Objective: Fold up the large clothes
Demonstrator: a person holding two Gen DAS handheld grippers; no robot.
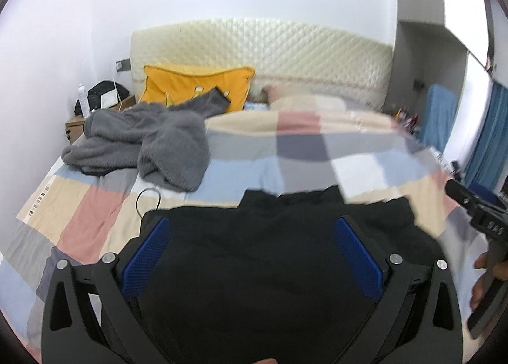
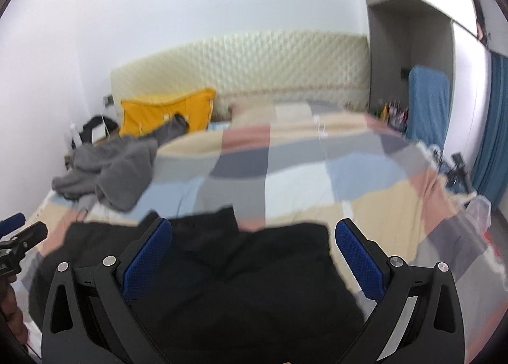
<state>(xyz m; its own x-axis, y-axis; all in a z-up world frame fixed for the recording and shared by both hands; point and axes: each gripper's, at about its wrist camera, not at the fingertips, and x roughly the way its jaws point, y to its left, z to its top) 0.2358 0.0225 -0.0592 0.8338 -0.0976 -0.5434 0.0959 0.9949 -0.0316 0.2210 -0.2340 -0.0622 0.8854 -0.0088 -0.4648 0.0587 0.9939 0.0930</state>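
Note:
A black garment (image 1: 260, 256) lies on the near part of the bed, on a checked quilt (image 1: 95, 205). My left gripper (image 1: 252, 224) is open and hovers over the garment, which fills the space between its blue pads (image 1: 149, 256). My right gripper (image 2: 254, 225) is open too, above the same black garment (image 2: 241, 268). The right gripper shows at the right edge of the left wrist view (image 1: 476, 218). The left gripper shows at the left edge of the right wrist view (image 2: 19, 240). Both views are blurred.
A grey fleece garment (image 1: 149, 144) lies crumpled at the far left of the bed, also in the right wrist view (image 2: 111, 170). A yellow pillow (image 1: 197, 84) leans on the cream headboard (image 1: 270, 49). A nightstand (image 1: 79, 125) stands left, blue fabric (image 1: 441, 116) right.

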